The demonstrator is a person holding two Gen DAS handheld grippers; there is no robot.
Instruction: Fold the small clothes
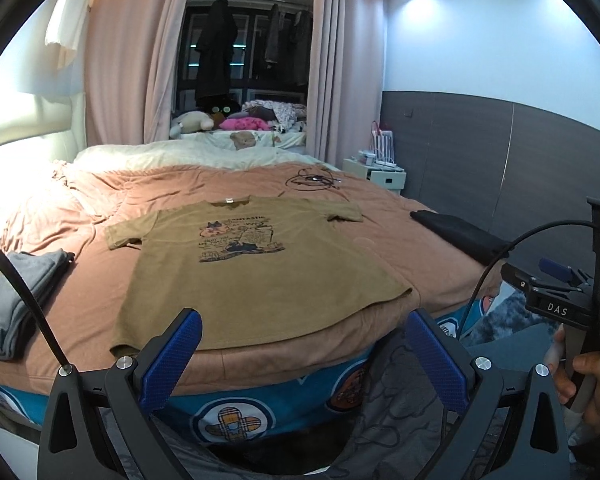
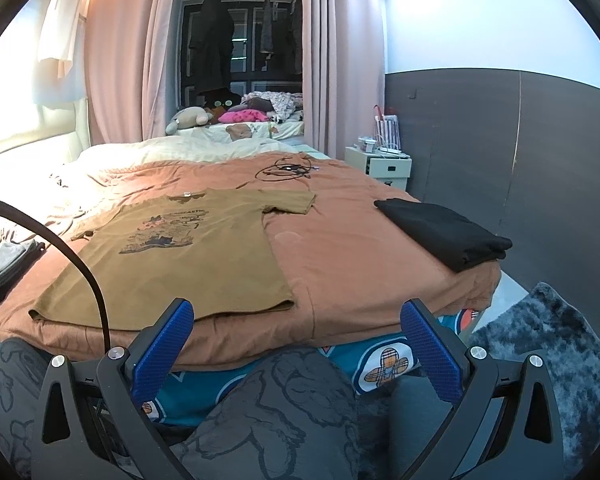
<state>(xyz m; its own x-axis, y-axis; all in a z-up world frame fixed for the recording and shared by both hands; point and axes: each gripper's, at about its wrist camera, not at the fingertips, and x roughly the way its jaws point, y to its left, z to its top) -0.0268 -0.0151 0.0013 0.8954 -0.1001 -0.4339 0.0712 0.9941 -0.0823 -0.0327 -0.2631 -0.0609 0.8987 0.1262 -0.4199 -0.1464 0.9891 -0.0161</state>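
Note:
A brown T-shirt point(image 1: 244, 268) with a printed picture lies flat, front up, on the pink-brown bedspread point(image 1: 380, 236), collar toward the far end. It also shows in the right wrist view point(image 2: 180, 256). My left gripper point(image 1: 304, 320) is open and empty, held off the bed's near edge just short of the shirt's hem. My right gripper point(image 2: 296, 312) is open and empty, held off the near edge to the right of the shirt's hem. The right gripper's body shows at the right of the left wrist view.
A folded grey garment point(image 1: 16, 300) lies at the bed's left edge, a folded black garment point(image 2: 444, 232) at the right edge. Black cables point(image 2: 284, 170) lie further back. A white nightstand point(image 2: 380, 166) and a dark rug point(image 2: 548, 344) are on the right.

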